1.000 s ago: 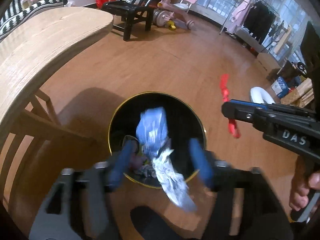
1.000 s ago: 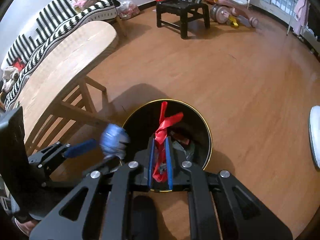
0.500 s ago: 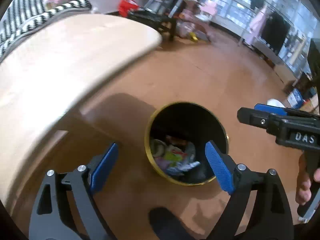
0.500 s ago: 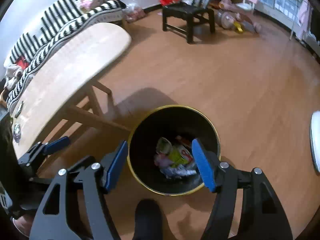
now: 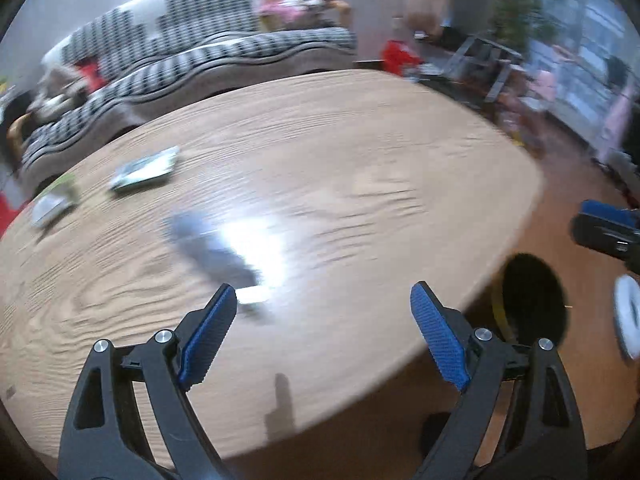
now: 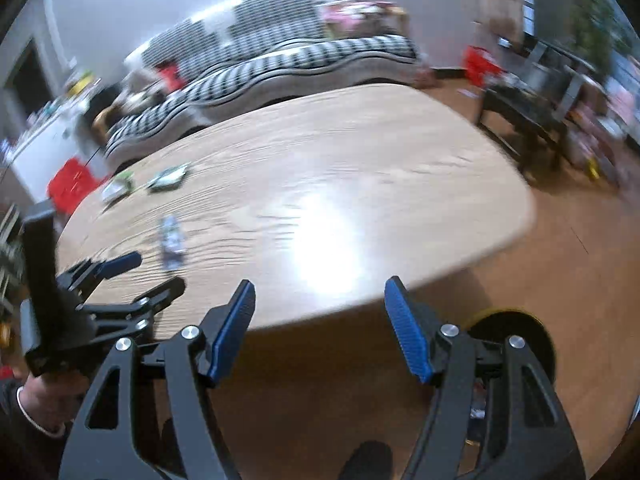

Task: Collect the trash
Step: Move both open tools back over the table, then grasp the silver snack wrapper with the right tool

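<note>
Both grippers are open and empty, raised over the near edge of the oval wooden table (image 5: 340,152). My left gripper (image 5: 324,320) faces a blurred blue-grey wrapper (image 5: 212,252) on the table, just beyond its left finger. Two more wrappers lie at the far left: a green-white one (image 5: 146,168) and a pale one (image 5: 52,204). My right gripper (image 6: 320,316) hovers over the table edge (image 6: 360,300). The right wrist view shows the blue wrapper (image 6: 172,244), the far wrappers (image 6: 168,176) and the left gripper (image 6: 132,276). The black bin (image 5: 532,300) stands on the floor at right.
A black-and-white striped sofa (image 5: 192,64) runs behind the table. A black chair (image 6: 528,116) and toys stand at the far right. A red crate (image 6: 72,184) sits at left. A white round object (image 5: 628,320) lies on the floor beside the bin (image 6: 516,332).
Both grippers dropped their trash into the bin, opened, then swung up and left from the bin to the tabletop. The view is motion-blurred.
</note>
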`<state>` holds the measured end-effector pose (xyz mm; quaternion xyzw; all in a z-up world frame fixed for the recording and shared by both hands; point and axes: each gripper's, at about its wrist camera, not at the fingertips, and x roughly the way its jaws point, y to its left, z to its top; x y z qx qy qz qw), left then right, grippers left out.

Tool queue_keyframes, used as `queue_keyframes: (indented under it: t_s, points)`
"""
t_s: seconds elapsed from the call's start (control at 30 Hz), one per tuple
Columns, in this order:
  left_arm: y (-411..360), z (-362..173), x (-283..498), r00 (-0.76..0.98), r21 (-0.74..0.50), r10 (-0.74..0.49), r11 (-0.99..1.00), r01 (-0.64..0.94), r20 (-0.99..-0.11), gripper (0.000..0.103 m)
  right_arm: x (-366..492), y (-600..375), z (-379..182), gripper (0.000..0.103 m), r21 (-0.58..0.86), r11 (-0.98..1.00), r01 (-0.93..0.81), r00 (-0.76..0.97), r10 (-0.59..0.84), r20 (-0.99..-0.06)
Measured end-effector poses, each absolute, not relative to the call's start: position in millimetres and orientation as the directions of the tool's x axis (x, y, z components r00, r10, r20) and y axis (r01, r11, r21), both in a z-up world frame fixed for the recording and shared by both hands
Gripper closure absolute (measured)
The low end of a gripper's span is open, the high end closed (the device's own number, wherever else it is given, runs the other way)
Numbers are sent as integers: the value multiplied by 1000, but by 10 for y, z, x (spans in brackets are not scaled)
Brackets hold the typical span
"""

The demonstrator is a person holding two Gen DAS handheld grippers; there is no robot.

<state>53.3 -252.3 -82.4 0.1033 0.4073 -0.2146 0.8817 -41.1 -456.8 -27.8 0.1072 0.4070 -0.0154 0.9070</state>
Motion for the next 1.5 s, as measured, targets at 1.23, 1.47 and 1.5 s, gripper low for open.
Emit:
queue_keyframes:
  t_s: [1.23,1.47,1.5]
  points:
    - [-1238,-1094,1082,563,113,-157,903,414,-811,17,929,-2528,-963,50,-21,944,-330,555,176,-813]
    - [-1033,-1102,1118,561,106,-139,918,381,-816,17,1012,-2540,-1061,59,-11,956,-292,538,155,-828]
    - [-1039,-1093,1116,563,106,-140,918,382,-815,17,1012,-2525,-1050,60,-3,956,-293,540,163,-826]
